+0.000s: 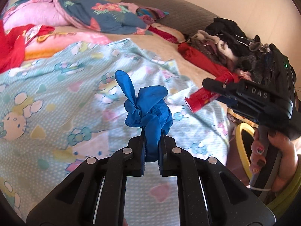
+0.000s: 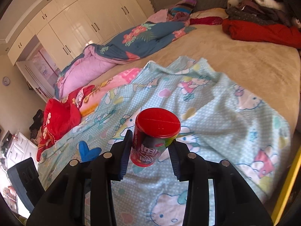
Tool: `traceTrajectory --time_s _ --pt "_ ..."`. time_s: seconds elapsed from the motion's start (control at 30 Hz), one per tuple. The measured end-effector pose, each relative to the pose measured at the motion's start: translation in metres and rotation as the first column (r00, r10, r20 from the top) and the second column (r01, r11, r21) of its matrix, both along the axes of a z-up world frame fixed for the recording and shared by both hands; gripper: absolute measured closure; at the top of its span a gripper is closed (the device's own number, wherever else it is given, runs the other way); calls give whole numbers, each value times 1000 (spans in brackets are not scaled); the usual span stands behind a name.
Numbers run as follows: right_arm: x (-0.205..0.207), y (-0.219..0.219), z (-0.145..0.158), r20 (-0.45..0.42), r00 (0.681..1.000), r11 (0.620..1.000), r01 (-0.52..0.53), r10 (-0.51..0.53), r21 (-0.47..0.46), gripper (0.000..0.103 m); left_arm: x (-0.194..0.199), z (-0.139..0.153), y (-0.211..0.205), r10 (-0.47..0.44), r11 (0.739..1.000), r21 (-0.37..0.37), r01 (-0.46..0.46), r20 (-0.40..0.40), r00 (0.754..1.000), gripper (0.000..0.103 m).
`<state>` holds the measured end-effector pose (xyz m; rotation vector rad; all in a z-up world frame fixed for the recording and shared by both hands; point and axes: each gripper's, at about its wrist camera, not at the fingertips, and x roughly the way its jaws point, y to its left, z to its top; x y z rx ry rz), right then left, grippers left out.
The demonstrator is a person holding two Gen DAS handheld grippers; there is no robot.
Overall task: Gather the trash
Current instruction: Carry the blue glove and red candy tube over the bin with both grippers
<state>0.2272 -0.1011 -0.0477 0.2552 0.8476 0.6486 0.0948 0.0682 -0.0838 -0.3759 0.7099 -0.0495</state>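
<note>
Left wrist view: the left gripper [image 1: 152,150] has its two black fingers [image 1: 136,150] pressed in on a crumpled blue rubber glove [image 1: 148,109]. The glove's lower end is pinched between the pads, and the rest bunches up above the fingertips, with one glove finger standing up and leaning left. Beyond and below the fingers lies a pale blue cartoon-cat printed blanket [image 1: 56,86] spread over a tan bed [image 1: 161,43]. To the right of the fingers, the right gripper [image 1: 212,89] comes in from the side, held by a hand [image 1: 272,162] with painted nails, and it carries a red cylindrical plastic canister [image 1: 201,99] tilted with one end pointing down-left. Below that hand a yellow-rimmed bin [image 1: 239,143] shows at the bed's edge. Far beyond the fingers on the right sits a pile of dark and red clothes [image 1: 225,45]; far left lies a blue floral and pink quilt [image 1: 84,13].

Right wrist view: the right gripper [image 2: 150,150] grips the red canister [image 2: 154,135] by its printed sides, one finger [image 2: 125,150] on each side, its red lid facing the camera just above the fingertips. Left of the left-hand finger, a bit of the blue glove [image 2: 88,151] pokes up. The cat blanket [image 2: 216,103] spreads beyond the fingers, with white wardrobe doors [image 2: 75,22] far off to the upper left.
</note>
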Motion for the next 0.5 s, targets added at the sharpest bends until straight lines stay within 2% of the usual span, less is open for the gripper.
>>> traceTrajectory --time_s 0.5 --pt "-39 -104 10 39 988 988 152 -152 -11 68 9 26 -73 -139 990 39 137 60 988 97"
